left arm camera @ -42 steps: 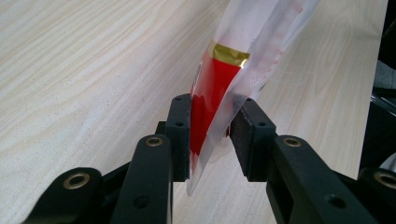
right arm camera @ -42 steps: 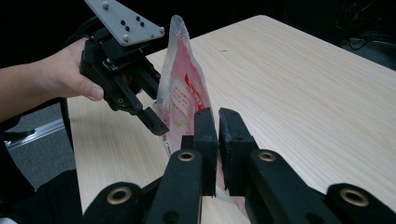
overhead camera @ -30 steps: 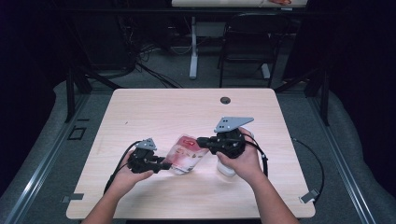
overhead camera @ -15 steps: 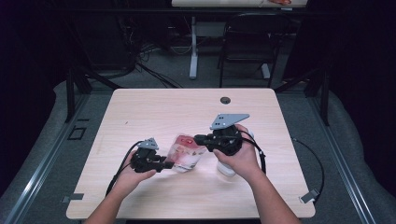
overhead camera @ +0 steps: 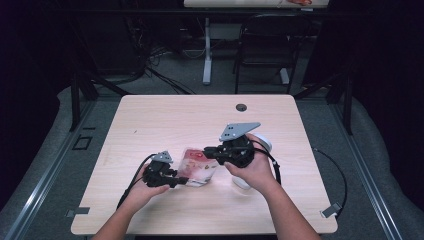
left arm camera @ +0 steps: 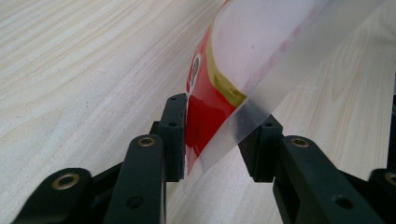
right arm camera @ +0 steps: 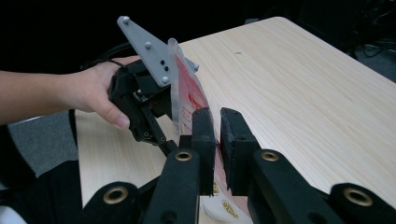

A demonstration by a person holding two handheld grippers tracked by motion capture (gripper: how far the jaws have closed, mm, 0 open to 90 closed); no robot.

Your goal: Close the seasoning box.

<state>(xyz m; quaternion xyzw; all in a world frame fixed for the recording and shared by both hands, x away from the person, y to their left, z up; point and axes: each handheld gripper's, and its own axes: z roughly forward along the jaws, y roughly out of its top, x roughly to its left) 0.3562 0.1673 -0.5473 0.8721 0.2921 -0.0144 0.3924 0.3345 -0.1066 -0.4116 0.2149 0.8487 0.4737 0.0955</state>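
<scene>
Because the bag (overhead camera: pixel 199 167) is thin and floppy, you hold it from two sides so it stays up off the tabletop (overhead camera: pixel 165 120). Your right claw (right arm camera: pixel 218 128) has its jaws pressed nearly together on one edge of the bag, so that end cannot slip. Your left claw (left arm camera: pixel 219 140) has the other edge between its jaws, but the jaws have just been opening; one pad (left arm camera: pixel 175 135) touches the red print while the other stands a little off the clear strip, so this side looks let go. In the high view the bag hangs between both claws near the front middle of the tabletop. A white thing (overhead camera: pixel 263 142) sits under your right hand (overhead camera: pixel 252 167); what it is I cannot tell.
</scene>
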